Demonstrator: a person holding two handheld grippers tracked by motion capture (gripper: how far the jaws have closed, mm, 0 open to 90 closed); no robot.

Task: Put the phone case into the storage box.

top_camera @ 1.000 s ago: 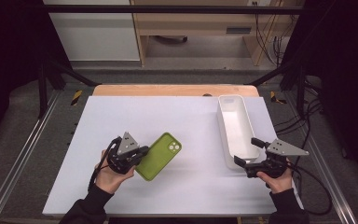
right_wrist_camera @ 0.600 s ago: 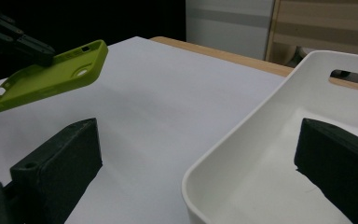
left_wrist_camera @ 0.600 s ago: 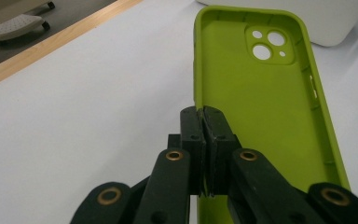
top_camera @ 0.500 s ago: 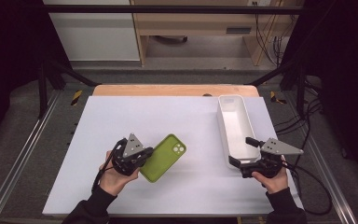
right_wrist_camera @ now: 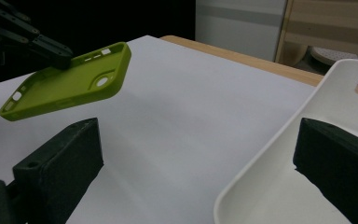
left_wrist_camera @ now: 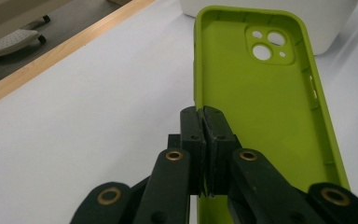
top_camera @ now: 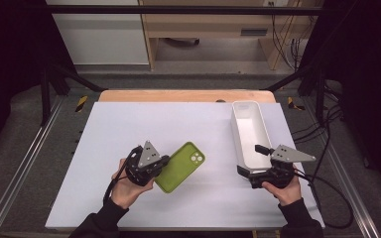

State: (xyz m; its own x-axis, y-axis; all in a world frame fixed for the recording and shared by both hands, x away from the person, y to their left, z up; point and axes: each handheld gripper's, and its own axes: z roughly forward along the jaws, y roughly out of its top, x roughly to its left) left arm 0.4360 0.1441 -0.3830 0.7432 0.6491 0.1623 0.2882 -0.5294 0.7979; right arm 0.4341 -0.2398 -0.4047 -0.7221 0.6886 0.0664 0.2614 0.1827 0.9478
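A lime-green phone case (top_camera: 181, 166) hangs just above the white table top (top_camera: 129, 124), hollow side up. My left gripper (top_camera: 161, 162) is shut on its near left rim; the left gripper view has both pads (left_wrist_camera: 192, 126) pinched on that thin wall of the phone case (left_wrist_camera: 261, 93). My right gripper (top_camera: 250, 159) stands open at the near end of the long white tray (top_camera: 250, 111), one jaw over the table and one over the tray. From the right gripper view (right_wrist_camera: 198, 140) the phone case (right_wrist_camera: 70, 81) floats at the upper left, held by the left gripper (right_wrist_camera: 32, 37).
The white tray (right_wrist_camera: 270, 154) lies lengthwise along the table's right side; its inside looks bare. A wooden strip (top_camera: 178, 95) edges the table's far side. Black frame posts and cables (top_camera: 327, 124) stand off to the right.
The left gripper has carried the phone case a little to the right. The right gripper has shifted slightly left, toward the tray's near end.
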